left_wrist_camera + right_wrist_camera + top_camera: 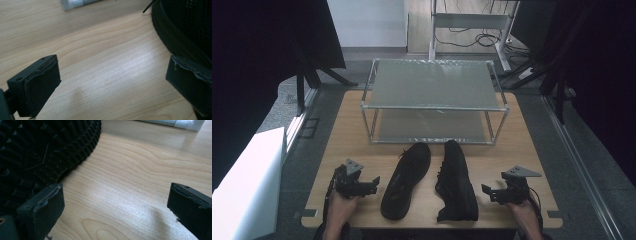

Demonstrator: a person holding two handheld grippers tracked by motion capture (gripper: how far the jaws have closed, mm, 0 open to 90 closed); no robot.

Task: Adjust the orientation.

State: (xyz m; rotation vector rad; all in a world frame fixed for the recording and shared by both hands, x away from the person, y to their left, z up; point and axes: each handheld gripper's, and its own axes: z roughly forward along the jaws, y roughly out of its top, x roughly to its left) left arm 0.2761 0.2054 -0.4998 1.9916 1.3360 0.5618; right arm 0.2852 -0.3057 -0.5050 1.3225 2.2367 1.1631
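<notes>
High view shows two black shoes near the front edge of the table, between my grippers. My left gripper sits by the front left corner, jaws wide and empty, just beside the left shoe. My right gripper sits by the front right corner, also wide and empty, beside the right shoe. A metal rack stands behind them.

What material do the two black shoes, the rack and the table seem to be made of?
Left shoe: probably matte black fabric with a smoother band around the sole edge, likely rubber.
Right shoe: lies on its side; its ridged black sole looks like rubber.
Rack: pale metal-looking tubes with grey, faintly glossy shelves, material unclear.
Table: light wood grain, perhaps laminate, slight sheen.
</notes>
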